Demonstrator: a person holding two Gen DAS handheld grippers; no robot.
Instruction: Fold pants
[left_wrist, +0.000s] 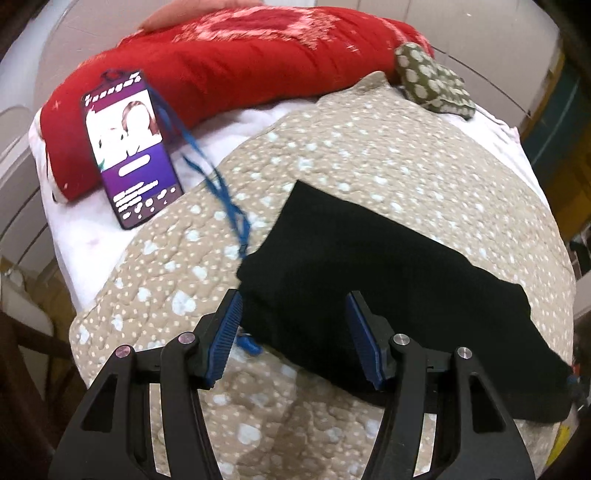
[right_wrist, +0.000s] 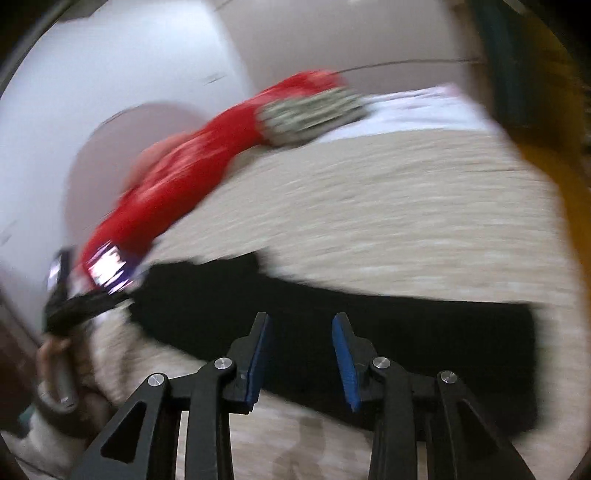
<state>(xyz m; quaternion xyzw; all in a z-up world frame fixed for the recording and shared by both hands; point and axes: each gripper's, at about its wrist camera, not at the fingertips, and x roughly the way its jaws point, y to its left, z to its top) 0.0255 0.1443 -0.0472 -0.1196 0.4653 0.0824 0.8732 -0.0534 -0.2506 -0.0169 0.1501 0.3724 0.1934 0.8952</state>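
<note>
**A:** Start with the left wrist view. What does it show?

**B:** The left gripper (left_wrist: 293, 325) has its blue pads spread apart and grips nothing. The black pants (left_wrist: 388, 280) lie as a folded dark band on the spotted beige quilt (left_wrist: 369, 147), and the gripper hovers at their near left end, one pad just off the edge, the other over the cloth. Whether it touches the fabric cannot be told.

**B:** Also nearby: a purple badge card (left_wrist: 129, 147) on a blue lanyard (left_wrist: 218, 184) whose clip end lies right against the pants' edge, a red cushion (left_wrist: 221, 66) behind, and a small green dotted pouch (left_wrist: 432, 81).

**A:** And the right wrist view?

**B:** It is heavily blurred. The right gripper (right_wrist: 301, 354) is likewise parted and empty, above the middle of the pants (right_wrist: 406, 332), which stretch out to its right. The person's other hand (right_wrist: 55, 362) shows at the left edge.

**A:** So how should the person do the step well?

**B:** Probably the next fold needs both layers pinched at one end. The left gripper would do best to bite the hem squarely, clear of the lanyard so it isn't dragged along. The right should catch the matching edge, lift level, and lay end onto end without twisting the band.
</note>
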